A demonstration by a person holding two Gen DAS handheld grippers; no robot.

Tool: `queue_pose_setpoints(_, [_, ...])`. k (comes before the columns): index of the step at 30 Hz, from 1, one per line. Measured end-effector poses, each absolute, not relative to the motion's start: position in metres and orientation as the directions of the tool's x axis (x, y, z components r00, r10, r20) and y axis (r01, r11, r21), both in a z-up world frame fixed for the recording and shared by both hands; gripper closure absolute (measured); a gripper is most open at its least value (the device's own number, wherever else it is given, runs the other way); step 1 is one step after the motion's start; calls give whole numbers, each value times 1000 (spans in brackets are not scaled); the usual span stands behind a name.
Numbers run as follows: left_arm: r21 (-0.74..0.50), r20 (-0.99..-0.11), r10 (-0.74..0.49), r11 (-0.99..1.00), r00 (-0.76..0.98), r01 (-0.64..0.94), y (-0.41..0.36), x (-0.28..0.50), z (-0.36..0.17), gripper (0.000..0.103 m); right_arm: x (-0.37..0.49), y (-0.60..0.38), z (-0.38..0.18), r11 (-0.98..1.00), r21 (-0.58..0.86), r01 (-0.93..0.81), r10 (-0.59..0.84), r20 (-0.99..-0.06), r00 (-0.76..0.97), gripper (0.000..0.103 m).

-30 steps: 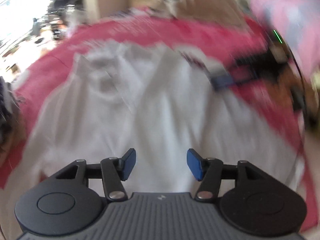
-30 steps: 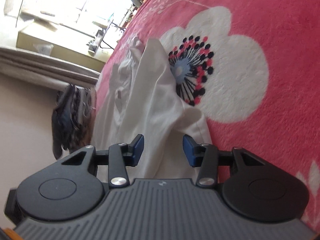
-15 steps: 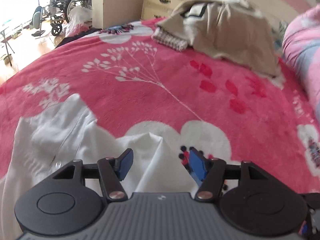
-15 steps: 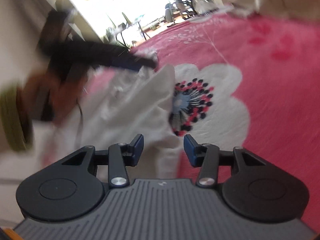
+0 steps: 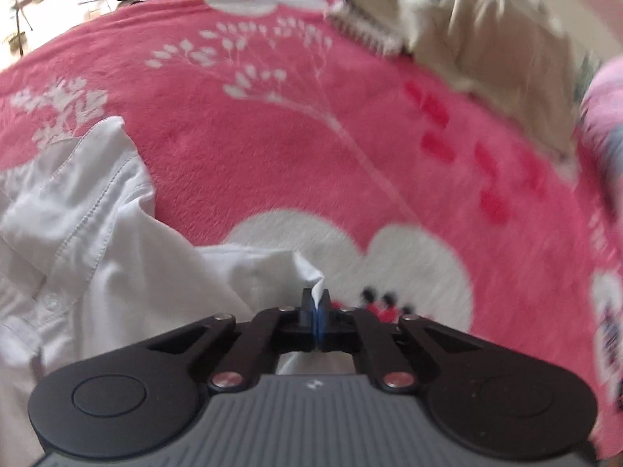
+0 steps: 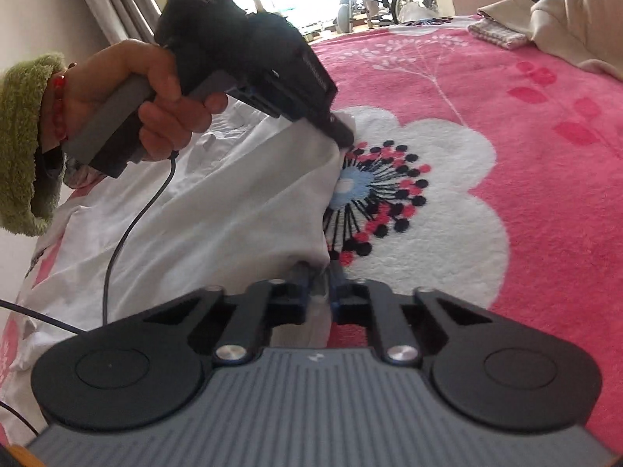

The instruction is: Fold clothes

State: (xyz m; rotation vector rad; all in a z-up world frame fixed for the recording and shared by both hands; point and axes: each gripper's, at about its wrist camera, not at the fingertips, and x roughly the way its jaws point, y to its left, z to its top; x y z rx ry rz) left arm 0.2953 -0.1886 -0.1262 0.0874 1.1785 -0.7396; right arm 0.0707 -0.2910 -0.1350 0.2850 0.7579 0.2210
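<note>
1. Now the white shirt (image 5: 117,257) is being pinched along one edge, likely so that side is being made ready for folding over.
2. Cloth is being squeezed tight by the shut left gripper (image 5: 316,303) and the shut right gripper (image 6: 319,292).
3. It is being spread on the pink bed (image 6: 525,194).

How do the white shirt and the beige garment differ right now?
The white shirt lies near, spread flat; the beige garment sits heaped at the far end. The shirt's edge is pinched by the left tongs and right tongs; the beige garment is untouched. Both rest on the pink blanket.
</note>
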Motion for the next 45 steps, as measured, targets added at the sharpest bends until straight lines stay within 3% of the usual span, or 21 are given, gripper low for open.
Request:
queue_pose_setpoints(5, [-472, -753, -625, 731, 206, 492, -179, 297, -129, 102, 60, -309, -136, 921, 390, 9, 252, -613, 748, 101])
queue_pose_setpoints(9, [-501, -749, -628, 746, 212, 439, -184, 302, -149, 101, 58, -326, -148, 867, 490, 92, 264, -607, 749, 101])
queue_pose_setpoints(14, [-547, -724, -656, 734, 213, 403, -181, 311, -160, 97, 55, -323, -150, 875, 473, 101, 243, -611, 753, 102])
queue_pose_setpoints(15, [-556, -719, -660, 734, 218, 389, -179, 314, -159, 94, 55, -322, -151, 878, 468, 102, 239, -613, 753, 102])
queue_pose_setpoints(17, [-587, -704, -675, 728, 220, 355, -175, 319, -155, 74, 55, -321, -151, 884, 456, 100, 232, -615, 754, 102])
queue_pose_setpoints(18, [-607, -696, -684, 723, 219, 329, -171, 322, -152, 55, 54, -320, -150, 885, 454, 103, 228, -615, 755, 102])
queue_pose_setpoints(19, [-625, -687, -691, 719, 222, 304, -168, 325, -148, 42, 53, -320, -151, 883, 457, 105, 227, -613, 757, 102])
queue_pose_setpoints(24, [-624, -681, -666, 745, 304, 234, -135, 328, -108, 35, 51, -329, -151, 848, 517, 116, 262, -600, 756, 98])
queue_pose_setpoints(26, [-616, -675, -648, 758, 352, 214, -101, 321, -81, 35, 50, -334, -151, 823, 553, 131, 279, -595, 753, 97])
queue_pose_setpoints(33, [-564, -638, -533, 815, 556, 134, 46, 278, 23, 29, 39, -349, -136, 752, 631, 188, 290, -574, 765, 78])
queue_pose_setpoints(37, [-551, -605, -419, 834, 678, 24, 155, 224, 71, 23, 31, -347, -117, 762, 623, 177, 257, -542, 800, 76])
queue_pose_setpoints(41, [-496, -631, -256, 859, 733, -127, 250, 165, 77, 18, 28, -322, -93, 811, 577, 96, 273, -518, 811, 76])
queue_pose_setpoints(45, [-488, -686, -139, 816, 714, -310, 329, 122, 38, 18, 33, -269, -72, 848, 529, -24, 342, -512, 788, 76])
